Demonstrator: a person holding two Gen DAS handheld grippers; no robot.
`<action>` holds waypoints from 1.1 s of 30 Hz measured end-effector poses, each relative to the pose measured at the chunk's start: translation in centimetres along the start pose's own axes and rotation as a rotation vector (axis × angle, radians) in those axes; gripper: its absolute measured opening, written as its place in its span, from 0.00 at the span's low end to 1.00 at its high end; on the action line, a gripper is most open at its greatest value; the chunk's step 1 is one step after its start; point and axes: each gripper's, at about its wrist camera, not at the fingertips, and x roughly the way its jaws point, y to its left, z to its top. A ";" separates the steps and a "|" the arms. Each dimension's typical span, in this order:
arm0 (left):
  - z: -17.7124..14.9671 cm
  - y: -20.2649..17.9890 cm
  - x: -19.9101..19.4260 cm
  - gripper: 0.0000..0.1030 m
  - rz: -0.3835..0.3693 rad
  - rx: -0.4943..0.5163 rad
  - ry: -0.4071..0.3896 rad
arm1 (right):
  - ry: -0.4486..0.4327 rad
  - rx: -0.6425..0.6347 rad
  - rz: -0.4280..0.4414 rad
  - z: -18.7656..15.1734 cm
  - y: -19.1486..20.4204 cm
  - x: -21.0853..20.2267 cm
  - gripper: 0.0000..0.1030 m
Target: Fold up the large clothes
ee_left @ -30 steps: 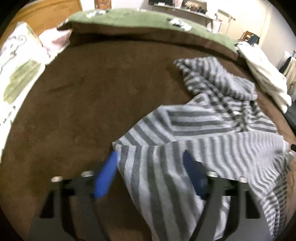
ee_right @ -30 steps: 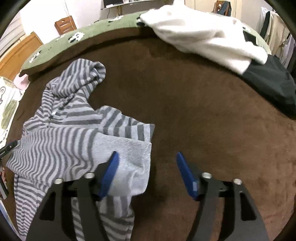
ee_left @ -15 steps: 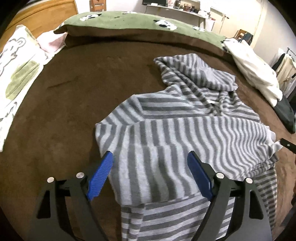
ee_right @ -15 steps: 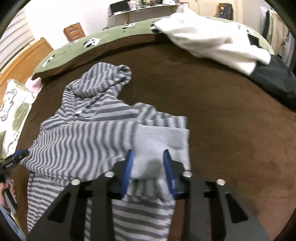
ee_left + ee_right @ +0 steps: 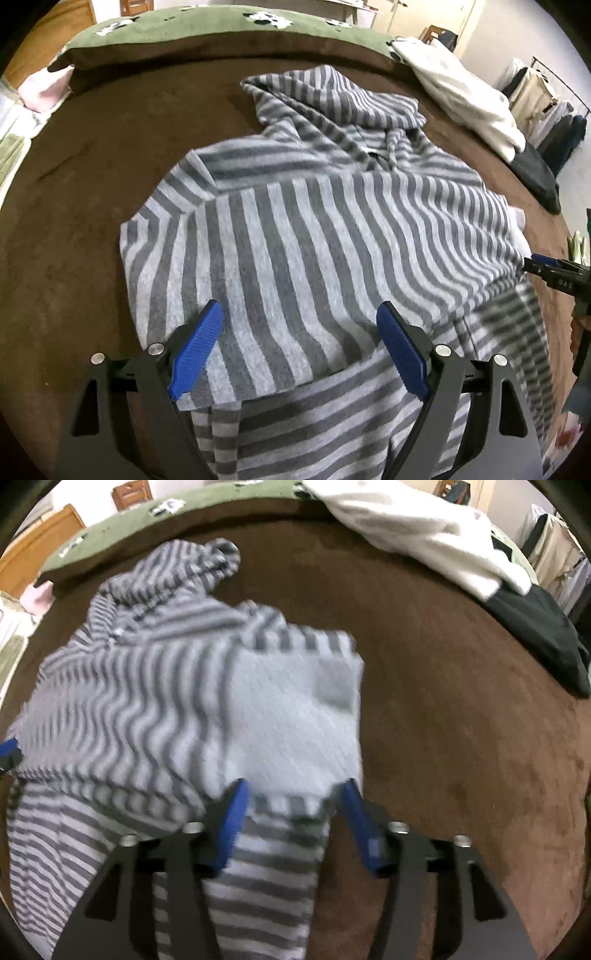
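Hoodie edge — bare blanket beyond

A home bedroom: brown bedspread underfoot, green patterned blanket at the far edge, wooden headboard far left, clothes rack far right.

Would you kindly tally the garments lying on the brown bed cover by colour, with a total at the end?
Grey striped: 1, the striped hoodie
White: 1, the white garment
Black: 1, the black garment
Total: 3
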 end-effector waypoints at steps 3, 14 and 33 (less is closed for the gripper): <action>-0.5 0.6 0.7 0.81 -0.012 0.003 0.020 | 0.017 0.050 0.039 -1.1 -1.4 0.7 0.62; -0.3 0.9 0.6 0.82 -0.026 0.004 0.025 | -0.037 0.039 0.020 -0.5 -1.3 -1.6 0.62; 12.1 4.0 -7.1 0.94 0.102 -0.042 -0.056 | -0.182 0.054 0.068 11.1 4.0 -10.6 0.71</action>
